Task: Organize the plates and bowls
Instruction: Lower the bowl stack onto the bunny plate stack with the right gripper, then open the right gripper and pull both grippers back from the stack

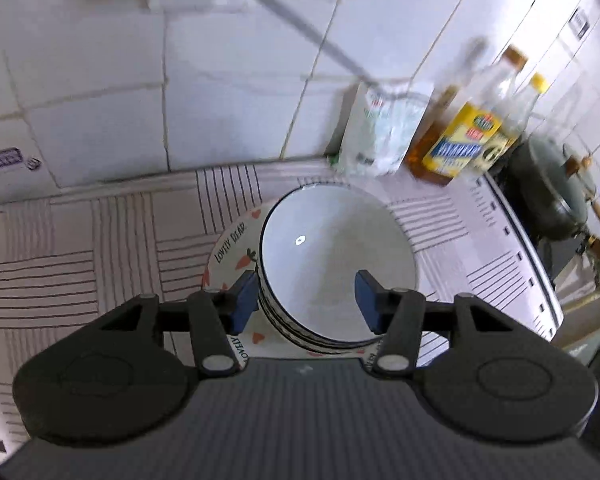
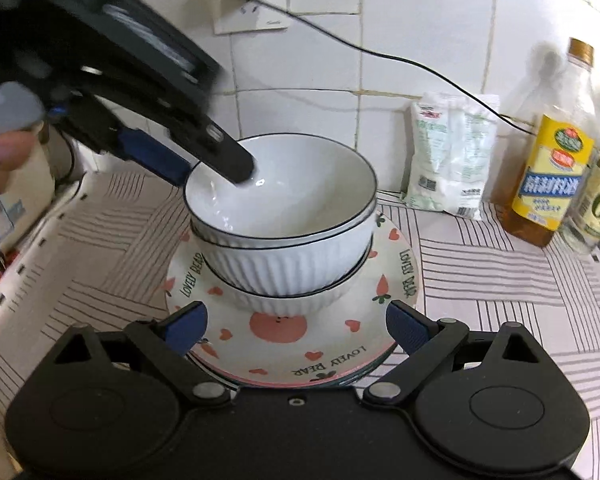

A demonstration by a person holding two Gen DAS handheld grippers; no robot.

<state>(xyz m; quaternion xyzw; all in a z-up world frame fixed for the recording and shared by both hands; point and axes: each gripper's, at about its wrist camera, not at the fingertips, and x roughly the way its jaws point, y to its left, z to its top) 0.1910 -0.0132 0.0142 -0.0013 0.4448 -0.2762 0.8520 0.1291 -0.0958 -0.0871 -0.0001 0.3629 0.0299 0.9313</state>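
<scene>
Left gripper (image 1: 306, 300): black, blue-padded, jaws spread wide across the near-left rim of the top bowl; one finger outside the wall, the other inside the hollow; in the right wrist view reaching down from the upper left (image 2: 216, 168), not clamped.
Right gripper (image 2: 296, 330): black with blue pads, jaws wide apart, holding nothing, low centre of frame, a finger at each side of the plate's near edge.
White ribbed ceramic bowls with thin dark rims (image 2: 284, 216): three nested, upright, centre of frame, on the plate.
Round white plate with pink hearts, carrots and "LOVELY BEAR" lettering (image 2: 284, 344): top of a low stack, under the bowls.
Striped white cloth (image 2: 500, 264): spread beneath the plates.
White plastic bag (image 2: 452, 152): upper right, against the tiled wall.
Yellow-labelled oil bottle (image 2: 552, 168): far right, beside the bag.
</scene>
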